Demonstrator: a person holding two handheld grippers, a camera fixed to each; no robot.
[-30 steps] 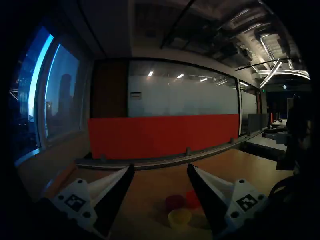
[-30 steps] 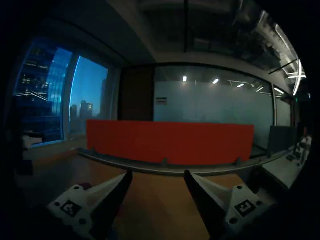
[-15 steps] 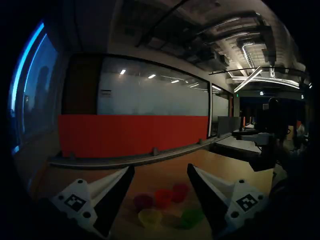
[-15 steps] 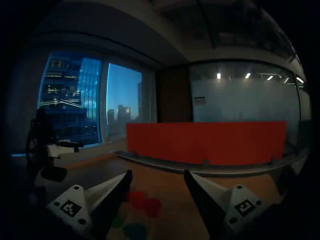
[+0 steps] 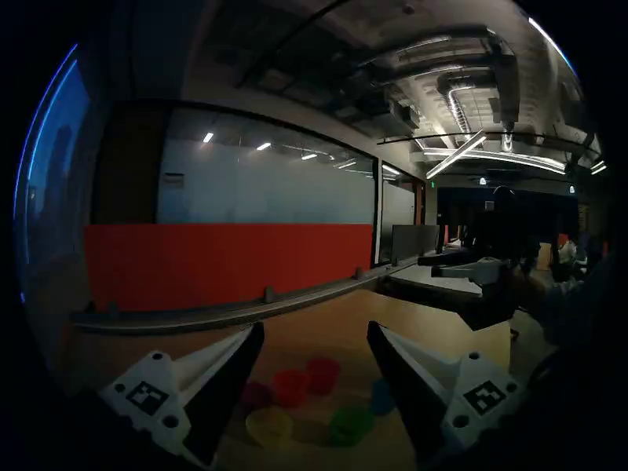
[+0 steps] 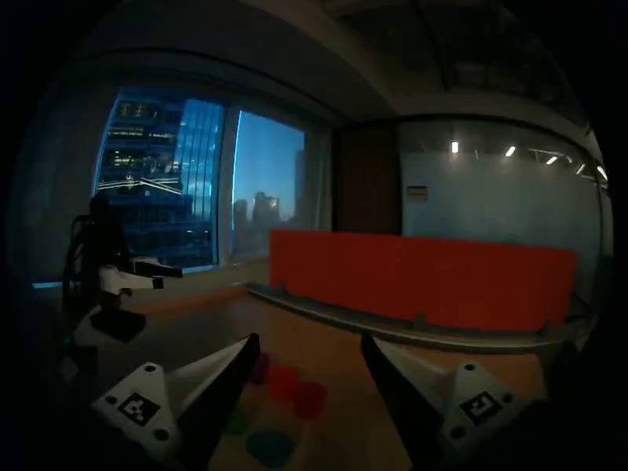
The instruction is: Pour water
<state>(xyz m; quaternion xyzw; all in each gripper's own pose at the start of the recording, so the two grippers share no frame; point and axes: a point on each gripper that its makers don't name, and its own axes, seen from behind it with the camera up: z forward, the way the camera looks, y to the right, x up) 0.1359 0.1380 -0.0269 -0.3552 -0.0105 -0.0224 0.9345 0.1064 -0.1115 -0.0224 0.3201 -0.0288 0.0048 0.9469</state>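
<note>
Left tongs (image 5: pixel 314 326) and right tongs (image 6: pixel 308 337) both stood wide and empty, the coloured cups (image 5: pixel 292 387) clustered on the worktop (image 5: pixel 428 314) just ahead and below, between each pair's tips, neither clearly nearer.

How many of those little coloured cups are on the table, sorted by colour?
Red cups: 2
Purple cup: 1
Yellow cup: 1
Green cup: 1
Blue cup: 1
Total: 6 cups, as seen in the dim left gripper view.
</note>
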